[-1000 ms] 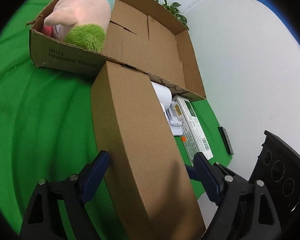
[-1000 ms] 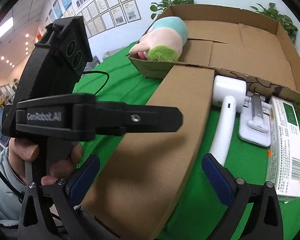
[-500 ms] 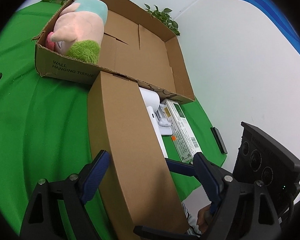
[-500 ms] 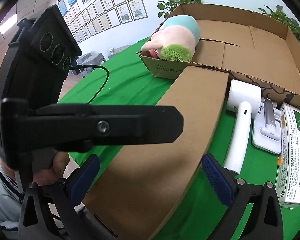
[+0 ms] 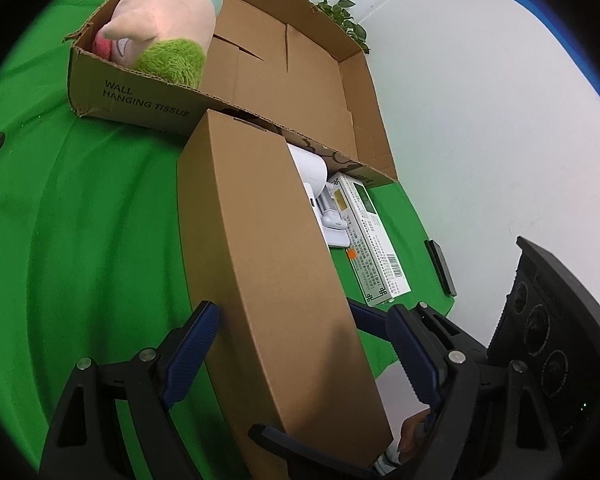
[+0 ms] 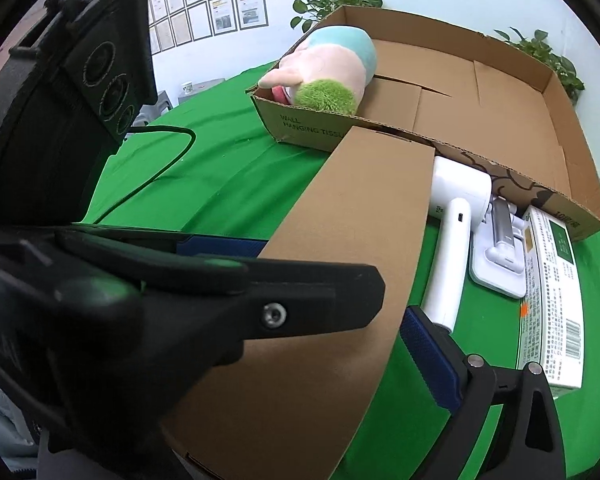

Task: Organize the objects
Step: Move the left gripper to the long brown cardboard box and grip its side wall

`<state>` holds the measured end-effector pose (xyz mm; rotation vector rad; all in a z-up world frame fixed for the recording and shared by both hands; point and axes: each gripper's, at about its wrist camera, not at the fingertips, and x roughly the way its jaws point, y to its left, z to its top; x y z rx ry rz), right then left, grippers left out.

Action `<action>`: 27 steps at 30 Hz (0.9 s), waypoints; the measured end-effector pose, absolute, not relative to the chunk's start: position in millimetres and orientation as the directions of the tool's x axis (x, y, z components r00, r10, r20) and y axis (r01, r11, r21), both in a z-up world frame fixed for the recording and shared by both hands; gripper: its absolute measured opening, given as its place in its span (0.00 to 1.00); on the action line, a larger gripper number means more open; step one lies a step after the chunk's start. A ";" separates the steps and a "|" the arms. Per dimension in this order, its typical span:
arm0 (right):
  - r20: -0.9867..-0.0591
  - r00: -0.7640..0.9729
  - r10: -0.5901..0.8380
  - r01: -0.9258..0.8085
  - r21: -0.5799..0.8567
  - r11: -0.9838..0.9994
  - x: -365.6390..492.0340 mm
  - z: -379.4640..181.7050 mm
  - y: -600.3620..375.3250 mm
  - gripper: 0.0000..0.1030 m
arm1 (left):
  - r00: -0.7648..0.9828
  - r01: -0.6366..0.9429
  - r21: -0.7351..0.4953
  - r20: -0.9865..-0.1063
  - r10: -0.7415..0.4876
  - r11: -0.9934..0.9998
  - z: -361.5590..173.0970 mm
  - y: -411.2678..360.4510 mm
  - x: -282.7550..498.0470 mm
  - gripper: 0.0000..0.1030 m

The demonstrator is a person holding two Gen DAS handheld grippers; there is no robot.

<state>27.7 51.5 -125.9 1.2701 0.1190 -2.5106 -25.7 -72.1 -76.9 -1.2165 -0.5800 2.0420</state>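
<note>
A long closed brown carton [image 5: 268, 272] lies on the green cloth, its far end against the open cardboard tray [image 5: 132, 100]. The carton also shows in the right wrist view [image 6: 340, 280]. My left gripper [image 5: 300, 344] is open and straddles the carton's near end; its left pad is close to the carton's side. My right gripper [image 6: 332, 308] is open beside it, one blue pad at the carton's right side; my left gripper hides its other finger. A pink and green plush toy [image 5: 164, 28] lies in the tray's left corner, also seen from the right wrist [image 6: 328, 76].
A white handheld device [image 6: 452, 240] with its white base [image 6: 500, 256] and a white and green printed box [image 6: 552, 292] lie right of the carton. A black cable [image 6: 156, 176] runs over the cloth at left. A small black bar [image 5: 440, 266] lies near the table's right edge.
Both grippers have moved in closer along the carton's near end. The left gripper now covers most of the left side of the right wrist view.
</note>
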 end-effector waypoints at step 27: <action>-0.794 -0.555 -0.248 0.294 0.092 -0.951 42.5 -124.5 44.1 0.92 | -0.322 -0.316 -0.664 -0.598 0.734 -0.678 -84.3 -76.6 -15.1 0.82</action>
